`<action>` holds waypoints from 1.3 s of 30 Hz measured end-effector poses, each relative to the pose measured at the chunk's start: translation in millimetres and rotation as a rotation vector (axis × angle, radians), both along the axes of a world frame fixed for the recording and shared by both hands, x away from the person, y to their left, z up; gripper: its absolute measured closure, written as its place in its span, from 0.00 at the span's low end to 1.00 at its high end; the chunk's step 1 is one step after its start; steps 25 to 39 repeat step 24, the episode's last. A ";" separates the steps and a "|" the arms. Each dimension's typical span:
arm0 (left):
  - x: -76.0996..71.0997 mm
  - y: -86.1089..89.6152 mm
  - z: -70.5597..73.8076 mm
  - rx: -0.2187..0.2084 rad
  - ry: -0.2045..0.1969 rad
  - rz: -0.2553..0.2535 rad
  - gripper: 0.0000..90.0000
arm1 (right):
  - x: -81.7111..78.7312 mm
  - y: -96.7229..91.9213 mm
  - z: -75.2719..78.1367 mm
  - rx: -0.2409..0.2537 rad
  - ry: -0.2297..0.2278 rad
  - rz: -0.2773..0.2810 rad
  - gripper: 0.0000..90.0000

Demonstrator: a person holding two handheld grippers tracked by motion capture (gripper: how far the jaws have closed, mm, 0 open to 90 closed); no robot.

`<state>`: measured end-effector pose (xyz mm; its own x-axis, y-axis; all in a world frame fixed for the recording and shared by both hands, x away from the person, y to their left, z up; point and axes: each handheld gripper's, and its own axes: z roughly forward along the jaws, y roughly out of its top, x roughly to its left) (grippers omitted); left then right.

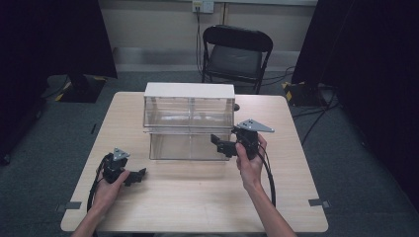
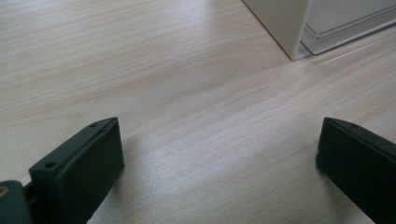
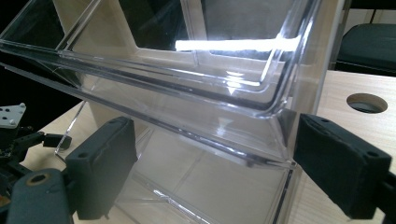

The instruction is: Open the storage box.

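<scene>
Drawers first: that clear two-tier drawer box (image 1: 189,127) with the white top sits mid-worktop (image 1: 197,197), toward the far side, and it looks empty as far as I can tell. The right tongs (image 1: 221,144) are up at its lower right front corner, jaws spread wide with nothing between them, pointing in at the bottom drawer's front. My guess is the step here is getting a grip on that lower drawer to pull it out. To do that well I'd line one jaw behind the drawer's front lip and one in front, close gently since clear plastic is slippery, then pull straight back along the runners so it doesn't bind or drag the whole box.

The left tongs (image 1: 137,176) hang low over the worktop, well apart from the box, jaws wide and empty too. Probably handy for bracing the box if it slides.

The right gripper view gets you the upper drawer's lip (image 3: 154,77) jutting over the lower one, which the high view washes out in glare. It also catches a round hole (image 3: 367,102) in the worktop. Folding chair (image 1: 236,54) behind the worktop shows best from the high view.
</scene>
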<state>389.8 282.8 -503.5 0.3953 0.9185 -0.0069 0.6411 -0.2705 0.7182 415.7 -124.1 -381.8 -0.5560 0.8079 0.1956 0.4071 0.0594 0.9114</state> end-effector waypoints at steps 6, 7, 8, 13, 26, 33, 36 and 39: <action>0.0 0.0 0.0 0.000 0.000 0.000 0.00 | -0.1 0.1 0.0 0.001 0.000 0.002 0.14; 0.0 0.0 0.0 0.000 0.000 0.000 0.00 | -0.1 0.1 0.0 0.001 0.000 0.001 0.14; 0.0 0.0 0.0 0.000 0.000 0.000 0.00 | -0.2 0.0 0.0 0.000 0.001 -0.001 0.14; 0.0 0.0 0.0 0.000 0.000 0.000 0.00 | 0.1 -0.1 0.0 0.001 0.002 0.000 0.14; 0.4 0.4 0.1 0.000 0.004 -0.006 0.00 | 0.5 -0.8 0.1 -0.003 0.001 0.005 0.14; 0.4 0.4 0.1 0.000 0.004 -0.006 0.00 | 0.5 -0.8 0.1 -0.003 0.001 0.005 0.14; 0.4 0.4 0.1 0.000 0.004 -0.006 0.00 | 0.5 -0.8 0.1 -0.003 0.001 0.005 0.14; 0.4 0.4 0.1 0.000 0.004 -0.006 0.00 | 0.5 -0.8 0.1 -0.003 0.001 0.005 0.14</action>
